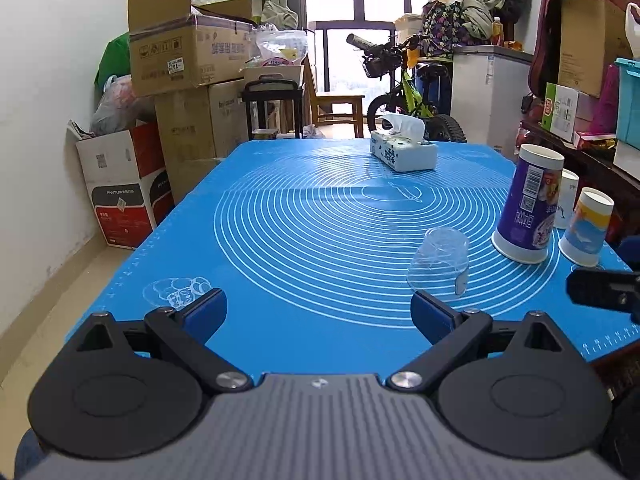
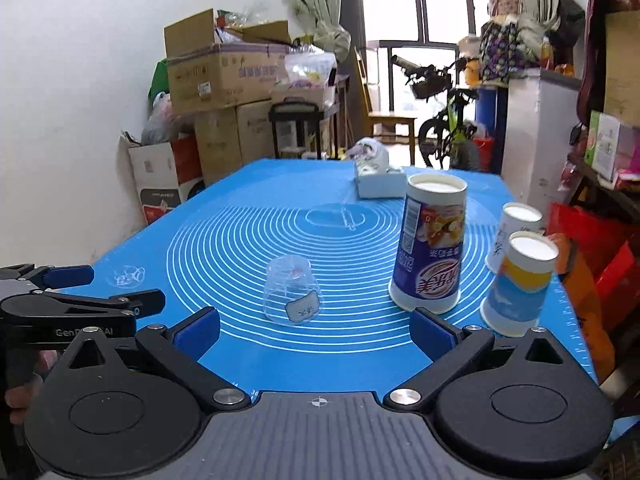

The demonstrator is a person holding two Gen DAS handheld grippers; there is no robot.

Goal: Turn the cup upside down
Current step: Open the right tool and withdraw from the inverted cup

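A clear plastic cup [image 1: 439, 262] stands upside down on the blue mat [image 1: 280, 240], also in the right wrist view [image 2: 291, 291], with a small label on its side. A tall purple paper cup [image 1: 528, 204] [image 2: 430, 246], a yellow and blue paper cup [image 1: 585, 227] [image 2: 518, 284] and a white paper cup [image 1: 567, 196] [image 2: 514, 232] stand upside down to its right. My left gripper [image 1: 318, 314] is open and empty, just short and left of the clear cup. My right gripper [image 2: 316, 334] is open and empty, near the clear and purple cups.
A tissue box [image 1: 402, 150] [image 2: 378, 178] lies at the mat's far end. The left gripper shows at the left of the right wrist view [image 2: 80, 300]. Cardboard boxes [image 1: 188, 60] stand by the left wall, a bicycle [image 1: 404, 92] and shelves beyond and right.
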